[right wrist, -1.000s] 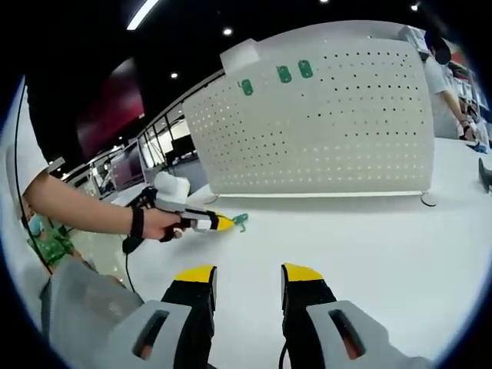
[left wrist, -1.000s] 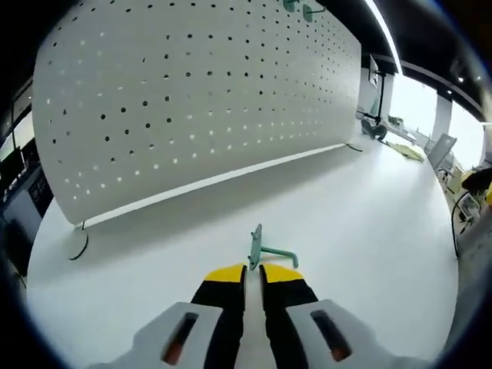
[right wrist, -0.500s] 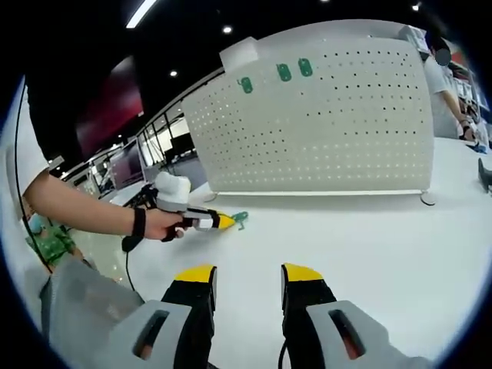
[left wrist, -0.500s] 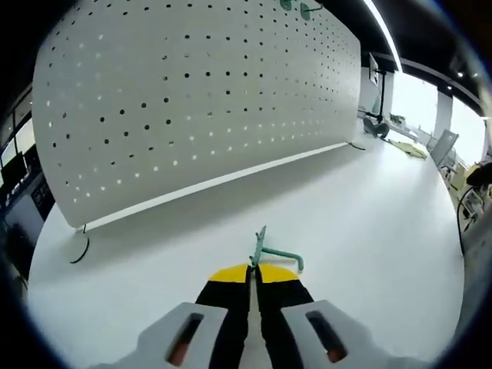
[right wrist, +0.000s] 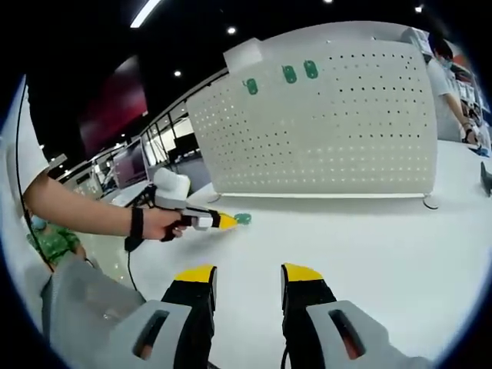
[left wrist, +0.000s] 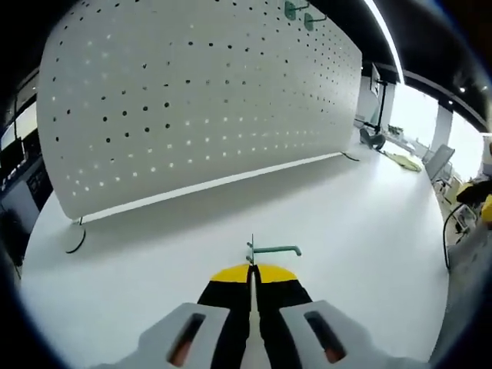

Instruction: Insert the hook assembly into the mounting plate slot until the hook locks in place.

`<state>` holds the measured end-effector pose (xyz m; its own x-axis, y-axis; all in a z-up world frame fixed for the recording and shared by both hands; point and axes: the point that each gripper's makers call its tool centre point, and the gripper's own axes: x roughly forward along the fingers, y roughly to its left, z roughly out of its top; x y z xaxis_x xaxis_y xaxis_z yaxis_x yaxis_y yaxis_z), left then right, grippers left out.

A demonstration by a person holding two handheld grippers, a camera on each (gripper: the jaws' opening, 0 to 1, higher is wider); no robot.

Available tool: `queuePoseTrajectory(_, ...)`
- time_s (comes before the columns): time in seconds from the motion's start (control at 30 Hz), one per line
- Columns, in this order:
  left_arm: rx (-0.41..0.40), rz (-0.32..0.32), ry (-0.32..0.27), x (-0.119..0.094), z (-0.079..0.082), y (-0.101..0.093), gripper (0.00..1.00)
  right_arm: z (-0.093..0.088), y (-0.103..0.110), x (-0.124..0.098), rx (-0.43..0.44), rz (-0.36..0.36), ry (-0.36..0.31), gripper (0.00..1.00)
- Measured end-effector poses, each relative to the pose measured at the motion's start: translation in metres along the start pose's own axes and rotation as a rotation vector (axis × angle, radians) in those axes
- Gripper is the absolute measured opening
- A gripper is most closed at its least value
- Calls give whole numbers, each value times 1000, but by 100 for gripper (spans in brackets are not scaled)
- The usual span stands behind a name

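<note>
While you held the left gripper [left wrist: 251,270] low over the white table [left wrist: 361,223], its jaws were pressed together on the backplate of the green hook [left wrist: 265,250], whose arm pointed right. Your right gripper [right wrist: 246,277] hovered with jaws spread, facing the perforated mounting plate [right wrist: 323,131], well apart from the hook.

White tabletop [left wrist: 361,207] spans both views. Dark ceiling with long strip light [right wrist: 144,12] and small round spotlights [right wrist: 231,31]. Bright windows [left wrist: 419,108] at far right in left gripper view. Glass partitions and dark monitors [right wrist: 129,164] beyond table edge in right gripper view.
</note>
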<state>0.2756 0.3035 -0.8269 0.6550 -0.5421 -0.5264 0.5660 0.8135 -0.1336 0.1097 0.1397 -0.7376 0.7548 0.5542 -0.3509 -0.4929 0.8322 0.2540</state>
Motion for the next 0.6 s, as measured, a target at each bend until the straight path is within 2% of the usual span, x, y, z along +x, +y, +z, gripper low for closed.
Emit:
queuePoseTrajectory(0.13,-49,-30,-10,-5,5,-11,1,2,4,2,-18,14,2,33)
queuePoseTrajectory(0.6,-124,-95,-32,-26,17,-43,1,11,13,4,-57,50,-11,33)
